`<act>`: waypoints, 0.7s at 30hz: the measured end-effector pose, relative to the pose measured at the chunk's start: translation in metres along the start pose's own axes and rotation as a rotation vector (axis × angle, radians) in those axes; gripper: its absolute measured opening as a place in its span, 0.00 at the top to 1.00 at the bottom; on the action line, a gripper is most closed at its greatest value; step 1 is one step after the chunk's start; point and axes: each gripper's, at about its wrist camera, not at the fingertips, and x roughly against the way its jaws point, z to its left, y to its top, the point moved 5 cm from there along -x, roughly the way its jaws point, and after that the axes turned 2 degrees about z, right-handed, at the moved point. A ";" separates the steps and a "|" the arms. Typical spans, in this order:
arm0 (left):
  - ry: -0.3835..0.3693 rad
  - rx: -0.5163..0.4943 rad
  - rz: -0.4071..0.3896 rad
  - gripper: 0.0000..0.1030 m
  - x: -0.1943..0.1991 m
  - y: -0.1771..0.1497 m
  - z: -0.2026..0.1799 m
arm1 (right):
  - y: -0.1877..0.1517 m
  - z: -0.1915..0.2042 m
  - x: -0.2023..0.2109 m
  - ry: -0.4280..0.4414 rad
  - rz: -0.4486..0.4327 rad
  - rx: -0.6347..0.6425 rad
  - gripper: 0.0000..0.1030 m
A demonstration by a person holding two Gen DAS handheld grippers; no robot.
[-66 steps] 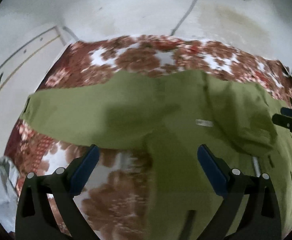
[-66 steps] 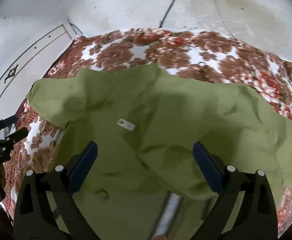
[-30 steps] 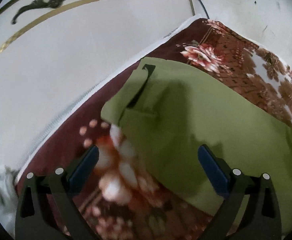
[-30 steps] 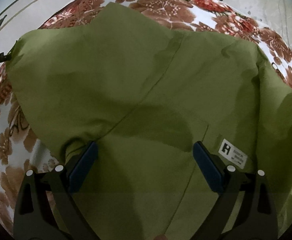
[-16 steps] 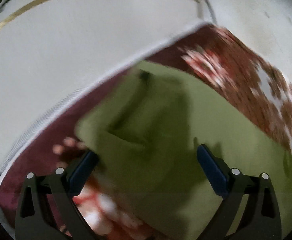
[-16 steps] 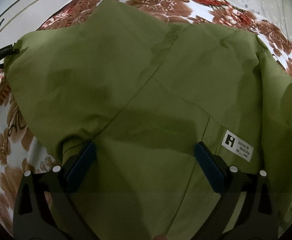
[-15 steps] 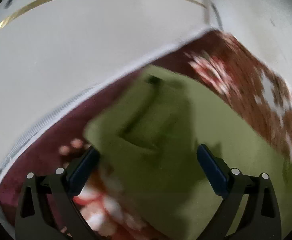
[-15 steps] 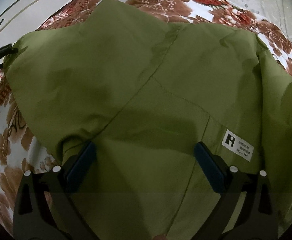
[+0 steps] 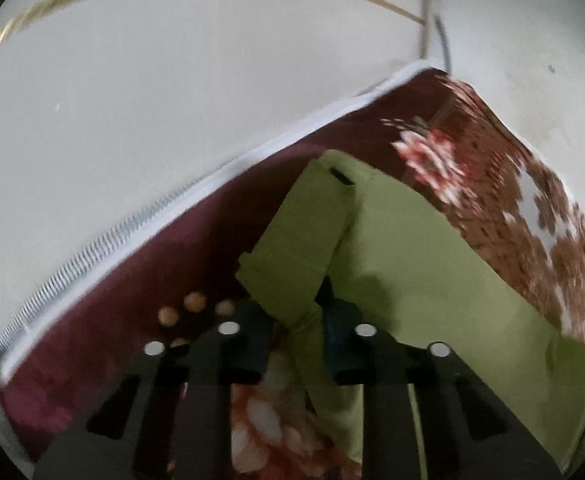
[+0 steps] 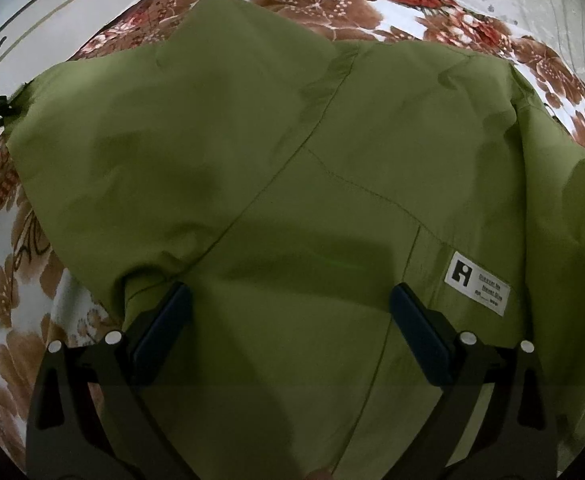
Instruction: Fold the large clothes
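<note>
Label (image 10: 477,284): white, black logo, text unreadable | left hand-held gripper (image 9: 295,326): just closed, clamping green garment (image 9: 412,264) | right hand-held gripper (image 10: 290,312): apart

Green garment (image 10: 292,160) runs offscreen — floral blanket (image 9: 532,208) blurred

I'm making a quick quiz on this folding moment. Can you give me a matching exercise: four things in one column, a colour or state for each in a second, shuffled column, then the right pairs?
Things:
1. left gripper
2. right gripper
3. garment
4. label

Colours or states:
A. white with black print, sewn on the cloth
B. fingers wide apart above the cloth
C. olive green, spread over the flowered blanket
D. fingers have just been closing and now pinch a fold of cloth

Pairs: 1-D, 2-B, 3-C, 4-A
</note>
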 end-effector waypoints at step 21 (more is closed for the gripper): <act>-0.207 -0.456 -0.171 0.93 0.211 0.009 -0.235 | -0.008 -0.003 0.008 0.027 -0.006 -0.041 0.05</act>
